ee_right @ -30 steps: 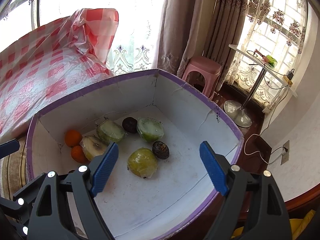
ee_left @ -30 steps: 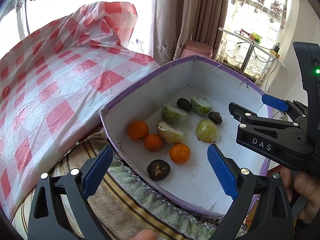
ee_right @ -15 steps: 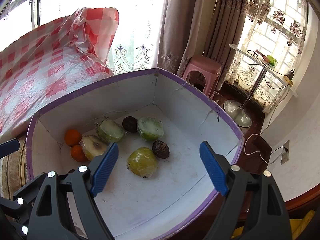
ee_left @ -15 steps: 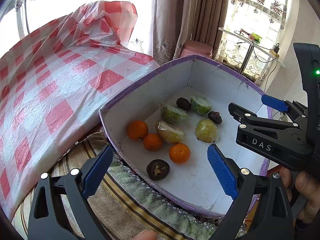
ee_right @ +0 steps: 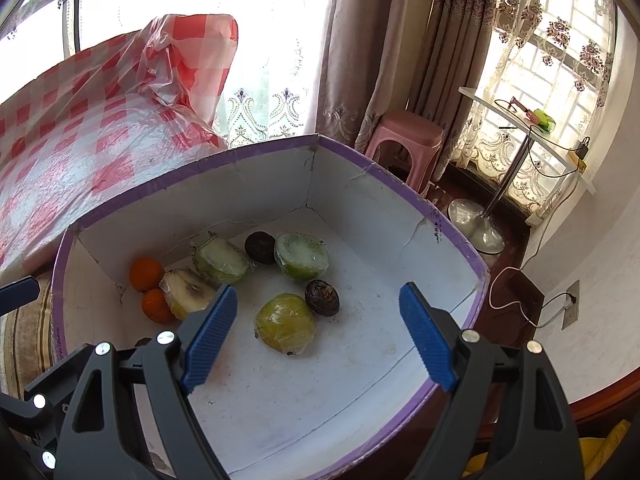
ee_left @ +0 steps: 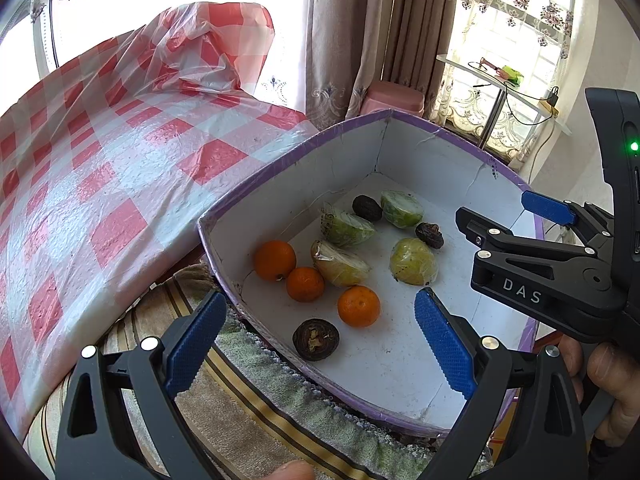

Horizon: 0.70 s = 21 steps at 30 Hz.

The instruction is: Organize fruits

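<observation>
- Next to nothing differs from a second ago: both views frame the box (ee_left: 280, 168) and its fruit almost as before, with at most a slight drift of the left view.
- The left hand-held gripper (ee_left: 316, 340) hovers over the near corner of the box, jaws spread wide and holding nothing, as earlier.
- The right hand-held gripper (ee_right: 316, 332) likewise hangs above the box, jaws wide apart and empty; in the left view its black body sits at the right, over the box's right wall.
- All fruit lies on the white floor of the box, none moved.
- Three oranges (ee_left: 274, 260) cluster toward the left wall; the right view shows only two, tucked in the left corner.
- A wrapped pale fruit half (ee_left: 339, 264) lies just beside the oranges, a wrapped green half (ee_left: 346, 229) behind it.
- A second green half (ee_right: 302, 257) sits near the far corner, a dark round fruit (ee_right: 260, 247) between the two green halves.
- A wrapped yellow-green fruit (ee_right: 286, 322) lies mid-floor between the right gripper's pads (ee_right: 208, 340), a dark wrinkled fruit (ee_right: 322, 298) just beside it.
- Another dark fruit (ee_left: 316, 339) lies nearest the left gripper.
- The box rests on a striped towel (ee_left: 256, 408), beside a red-checked cloth (ee_left: 100, 184).
</observation>
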Each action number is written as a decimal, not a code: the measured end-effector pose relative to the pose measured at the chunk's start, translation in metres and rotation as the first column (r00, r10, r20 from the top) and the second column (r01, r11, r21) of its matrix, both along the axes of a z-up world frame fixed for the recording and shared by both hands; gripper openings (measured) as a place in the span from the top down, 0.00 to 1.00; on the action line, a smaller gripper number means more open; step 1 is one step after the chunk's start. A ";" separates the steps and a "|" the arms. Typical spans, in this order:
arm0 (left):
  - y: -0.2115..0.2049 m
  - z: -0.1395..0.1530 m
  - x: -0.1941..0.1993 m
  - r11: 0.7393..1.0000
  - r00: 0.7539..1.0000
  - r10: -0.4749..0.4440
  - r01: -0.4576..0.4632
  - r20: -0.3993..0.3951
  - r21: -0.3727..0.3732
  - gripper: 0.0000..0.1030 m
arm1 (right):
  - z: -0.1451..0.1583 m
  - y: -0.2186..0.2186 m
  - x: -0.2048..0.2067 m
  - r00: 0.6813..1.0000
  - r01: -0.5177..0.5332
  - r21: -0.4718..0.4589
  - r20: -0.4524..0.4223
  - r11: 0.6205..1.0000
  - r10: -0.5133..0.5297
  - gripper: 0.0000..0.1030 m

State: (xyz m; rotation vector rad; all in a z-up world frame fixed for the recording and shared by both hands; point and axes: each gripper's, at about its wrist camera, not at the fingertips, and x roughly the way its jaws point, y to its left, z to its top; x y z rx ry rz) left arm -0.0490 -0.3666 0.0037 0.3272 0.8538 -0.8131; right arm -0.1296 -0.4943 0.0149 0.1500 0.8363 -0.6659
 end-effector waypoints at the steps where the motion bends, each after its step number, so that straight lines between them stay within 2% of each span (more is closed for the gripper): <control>1: 0.000 0.000 0.000 1.000 1.000 0.000 0.000 0.000 0.000 0.11 | 0.000 0.000 0.000 1.000 -0.001 0.000 0.000 1.000 0.001 0.19; 12: -0.002 -0.002 -0.003 1.000 1.000 -0.018 0.018 -0.006 0.002 0.11 | -0.002 -0.001 0.000 1.000 0.003 0.003 0.000 1.000 -0.003 0.19; 21: -0.008 0.002 -0.010 0.998 0.998 -0.068 0.068 0.006 0.007 0.11 | -0.004 -0.003 -0.003 1.000 0.013 0.006 -0.002 1.000 -0.013 0.19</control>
